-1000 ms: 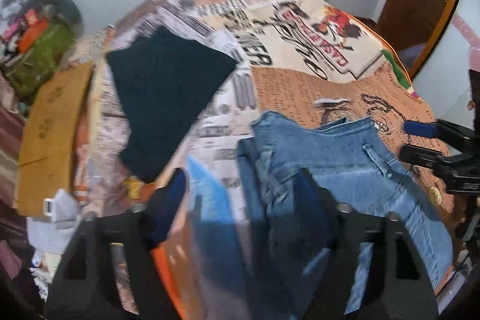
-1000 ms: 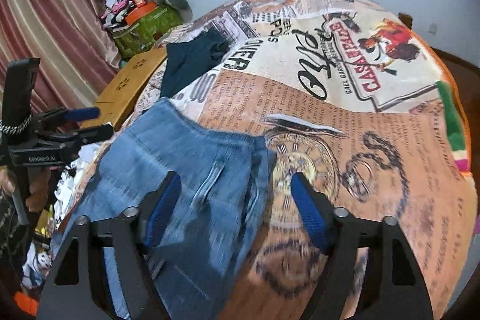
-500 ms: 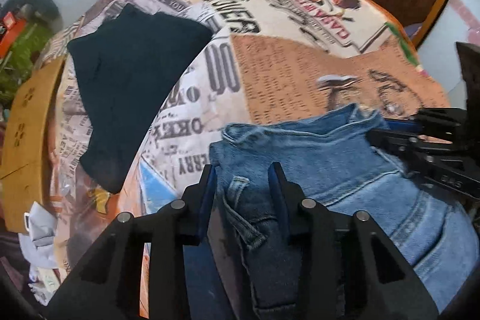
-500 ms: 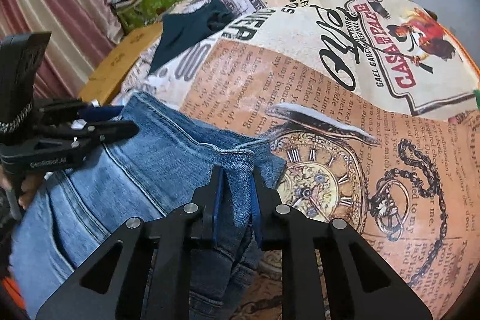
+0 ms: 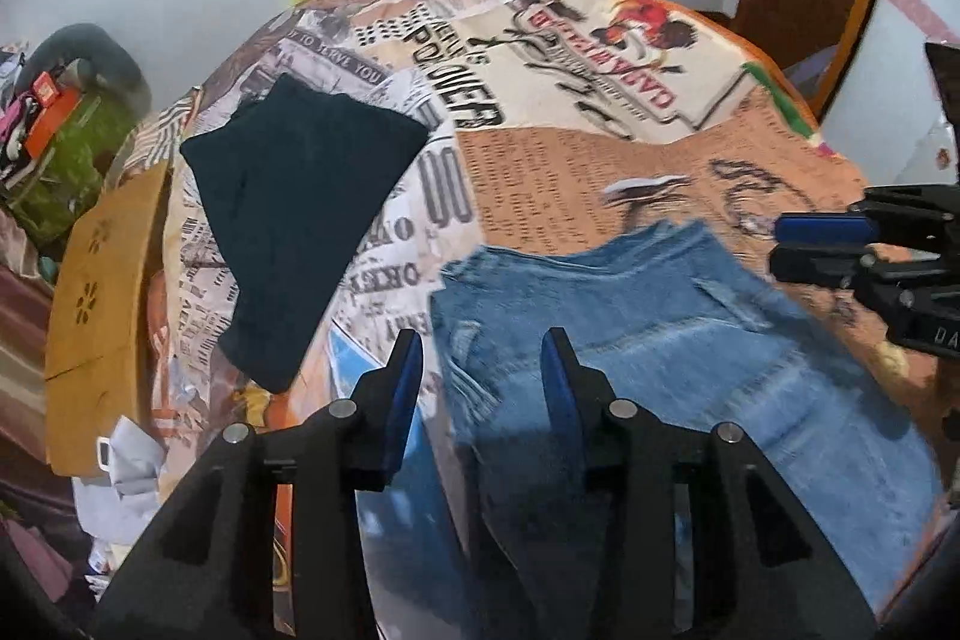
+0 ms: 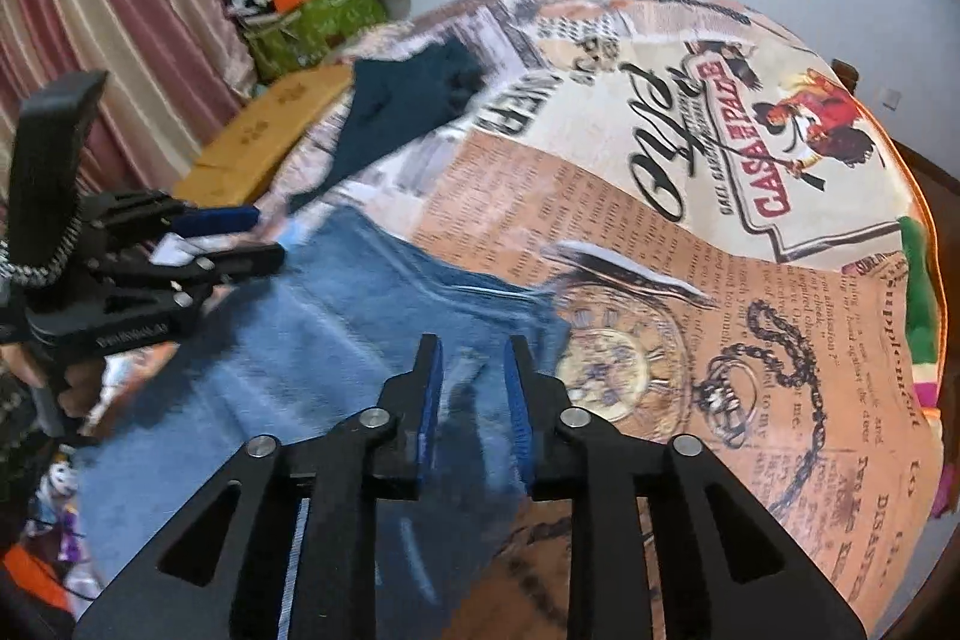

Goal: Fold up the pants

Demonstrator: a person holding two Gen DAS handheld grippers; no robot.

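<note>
Left wrist shows my left tongs [image 5: 480,370] parted over the jeans [image 5: 690,340] edge, gripping nothing. My right tongs [image 6: 472,376], jaws just reopening, straddle the other waistband corner unclamped; I judge both released to lay the jeans flat on the bed [image 6: 750,280].

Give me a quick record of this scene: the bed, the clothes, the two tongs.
bed cover: newspaper-print spread
jeans: blue, lying on the spread
other garment: dark cloth, apart from jeans
left tongs: just been closing, not pinching; jeans edge between
right tongs: just been opening; denim between, unpinched
</note>
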